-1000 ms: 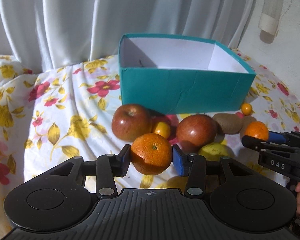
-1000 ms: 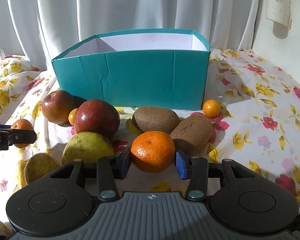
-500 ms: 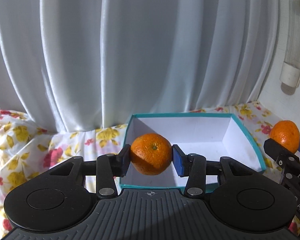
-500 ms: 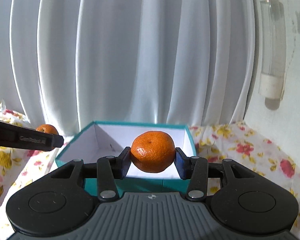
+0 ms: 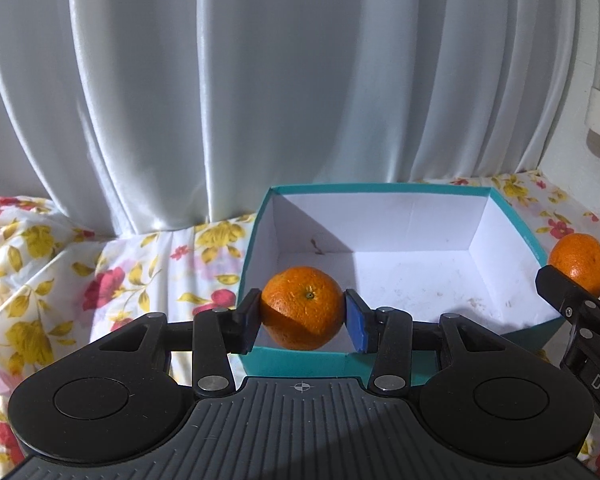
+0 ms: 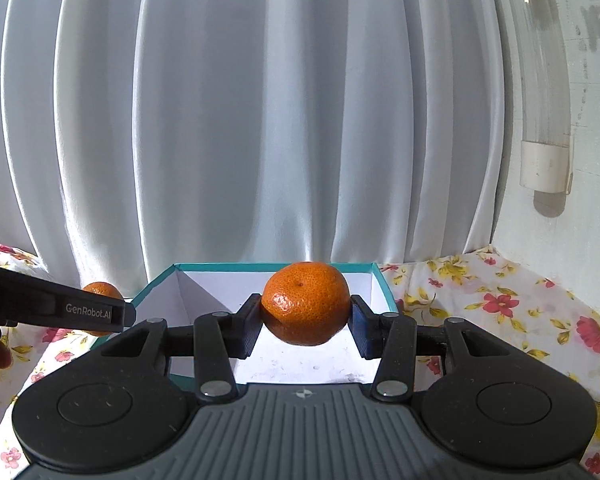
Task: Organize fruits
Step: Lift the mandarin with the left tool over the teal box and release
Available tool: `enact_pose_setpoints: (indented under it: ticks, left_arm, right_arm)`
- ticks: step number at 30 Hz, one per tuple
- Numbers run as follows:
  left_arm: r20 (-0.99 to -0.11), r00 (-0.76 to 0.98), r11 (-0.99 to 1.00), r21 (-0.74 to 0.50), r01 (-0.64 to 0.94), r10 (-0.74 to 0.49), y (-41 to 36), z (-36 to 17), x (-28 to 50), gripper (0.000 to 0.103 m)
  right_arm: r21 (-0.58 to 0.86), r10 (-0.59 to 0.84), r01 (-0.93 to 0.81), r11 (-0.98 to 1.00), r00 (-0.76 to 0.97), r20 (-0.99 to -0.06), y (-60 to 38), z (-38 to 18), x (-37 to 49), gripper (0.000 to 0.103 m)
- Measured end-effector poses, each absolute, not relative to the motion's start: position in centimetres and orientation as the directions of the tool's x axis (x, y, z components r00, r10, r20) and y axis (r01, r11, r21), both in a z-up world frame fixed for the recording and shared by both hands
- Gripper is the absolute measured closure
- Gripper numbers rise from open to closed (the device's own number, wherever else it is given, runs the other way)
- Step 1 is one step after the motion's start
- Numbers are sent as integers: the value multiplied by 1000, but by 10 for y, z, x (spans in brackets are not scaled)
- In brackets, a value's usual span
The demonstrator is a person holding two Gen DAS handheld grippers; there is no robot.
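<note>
Both tangerines lifted off the floral cloth [image 5: 100,272] since a second ago: left gripper [image 5: 303,322] clamped on left tangerine [image 5: 302,307] over teal box [image 5: 516,222] near-left corner at 7 o'clock, right gripper [image 6: 305,326] clamped on right tangerine [image 6: 305,303] above the near rim at 6 o'clock, box interior bare, release judged next.

Two mandarins: first mandarin [image 5: 303,307], second mandarin [image 6: 305,303]. Two grippers: left gripper [image 5: 302,322], right gripper [image 6: 305,327], one fruit clamped in each. One teal box [image 5: 384,203]. One white curtain [image 6: 260,120]. One floral cloth [image 5: 100,280].
</note>
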State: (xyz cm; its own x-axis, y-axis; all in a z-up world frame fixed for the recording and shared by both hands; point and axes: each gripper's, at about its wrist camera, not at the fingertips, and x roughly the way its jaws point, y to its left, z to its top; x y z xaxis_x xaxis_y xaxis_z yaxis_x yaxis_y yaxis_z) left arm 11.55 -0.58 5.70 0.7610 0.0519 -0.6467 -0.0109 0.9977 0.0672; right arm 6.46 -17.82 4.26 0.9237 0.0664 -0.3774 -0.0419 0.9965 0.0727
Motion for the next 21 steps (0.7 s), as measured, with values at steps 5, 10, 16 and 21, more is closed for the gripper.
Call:
enact_pose_setpoints:
  ticks: [5, 10, 16, 21]
  left_arm:
    - [-657, 752, 998, 69, -9, 52, -4, 50, 119, 55]
    - [-670, 740, 997, 78, -9, 59, -5, 41, 123, 55]
    - [-659, 749, 996, 87, -11, 65, -5, 33, 126, 55]
    - [-659, 750, 997, 77, -5, 55, -4, 30, 130, 55]
  right_arm:
    - [79, 52, -22, 997, 917, -395, -181, 30, 71, 58]
    - [82, 42, -7, 997, 904, -426, -185, 19, 78, 58]
    - [88, 38, 4, 996, 886, -461, -189, 5, 86, 58]
    - [90, 28, 18, 996, 875, -483, -191, -4, 94, 58]
